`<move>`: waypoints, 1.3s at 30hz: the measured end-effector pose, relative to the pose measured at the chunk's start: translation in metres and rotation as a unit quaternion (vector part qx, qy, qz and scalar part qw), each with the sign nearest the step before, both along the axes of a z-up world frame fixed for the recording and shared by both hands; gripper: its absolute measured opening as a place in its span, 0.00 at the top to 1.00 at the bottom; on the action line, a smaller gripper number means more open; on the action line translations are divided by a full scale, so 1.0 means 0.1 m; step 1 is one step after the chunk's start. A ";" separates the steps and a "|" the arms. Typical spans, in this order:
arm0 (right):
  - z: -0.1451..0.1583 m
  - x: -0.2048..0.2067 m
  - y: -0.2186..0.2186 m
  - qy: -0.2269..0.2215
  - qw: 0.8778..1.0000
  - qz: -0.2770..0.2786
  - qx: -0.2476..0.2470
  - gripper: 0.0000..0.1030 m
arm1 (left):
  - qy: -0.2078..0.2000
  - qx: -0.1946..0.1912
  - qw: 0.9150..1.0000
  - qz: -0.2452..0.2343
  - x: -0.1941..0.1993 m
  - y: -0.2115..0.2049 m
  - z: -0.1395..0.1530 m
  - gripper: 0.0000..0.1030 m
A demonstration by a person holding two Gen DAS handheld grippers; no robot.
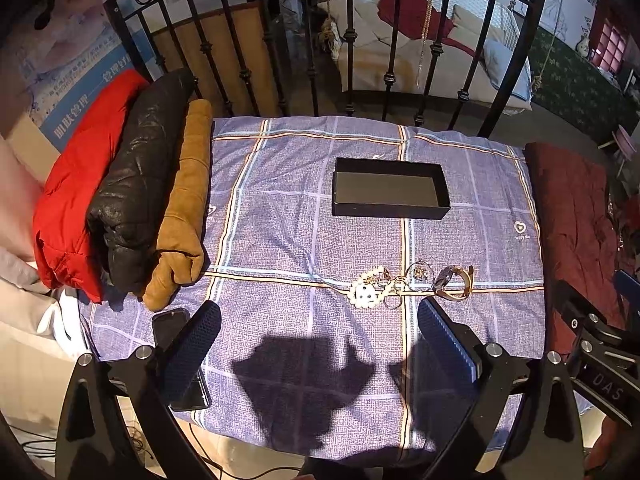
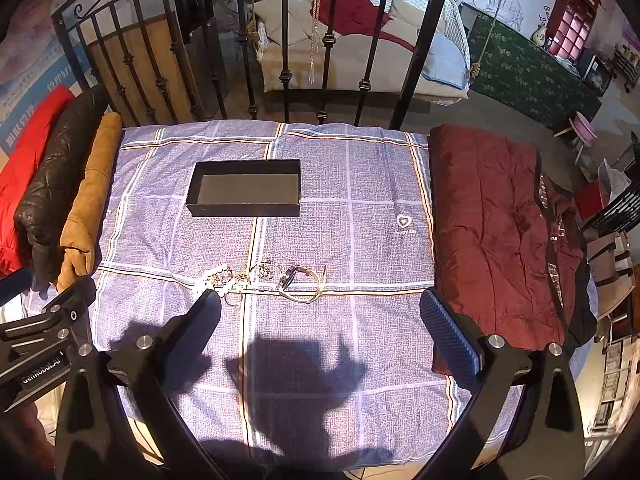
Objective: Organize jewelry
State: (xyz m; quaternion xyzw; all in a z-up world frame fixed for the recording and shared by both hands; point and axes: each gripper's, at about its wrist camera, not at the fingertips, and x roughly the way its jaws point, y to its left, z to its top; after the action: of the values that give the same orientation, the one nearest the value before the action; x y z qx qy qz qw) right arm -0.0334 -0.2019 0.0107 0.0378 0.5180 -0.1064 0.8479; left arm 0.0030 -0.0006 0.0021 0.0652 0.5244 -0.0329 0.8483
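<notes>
Left wrist view: left gripper (image 1: pixel 320 316) is hovering above the plaid cloth (image 1: pixel 280 216), jaws spread wide, gripping nothing. A black box (image 1: pixel 390 189) is sitting open farther back, apart from the jewelry. Pearl bracelet (image 1: pixel 366 290), small rings (image 1: pixel 394 300) and a watch (image 1: pixel 452 282) are lying clustered just ahead of the fingertips. A phone (image 1: pixel 170 322) is lying partly under the left finger.

Right wrist view: right gripper (image 2: pixel 320 312) is also hanging wide open and empty. Its left finger (image 2: pixel 200 320) is covering part of the bracelet; contact is unclear. The watch (image 2: pixel 302 280) is resting between the fingers, ahead of them. A maroon quilt (image 2: pixel 500 232) is lying beside the cloth.
</notes>
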 end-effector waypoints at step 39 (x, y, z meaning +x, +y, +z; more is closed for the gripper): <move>0.02 -0.02 0.03 -0.001 1.000 0.006 0.002 0.05 | 0.001 0.001 1.000 0.000 -0.03 0.01 0.01 0.06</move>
State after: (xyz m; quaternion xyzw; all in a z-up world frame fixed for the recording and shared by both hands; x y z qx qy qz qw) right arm -0.0351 -0.1991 0.0123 0.0366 0.5179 -0.1007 0.8487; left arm 0.0004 0.0006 0.0032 0.0658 0.5255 -0.0324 0.8476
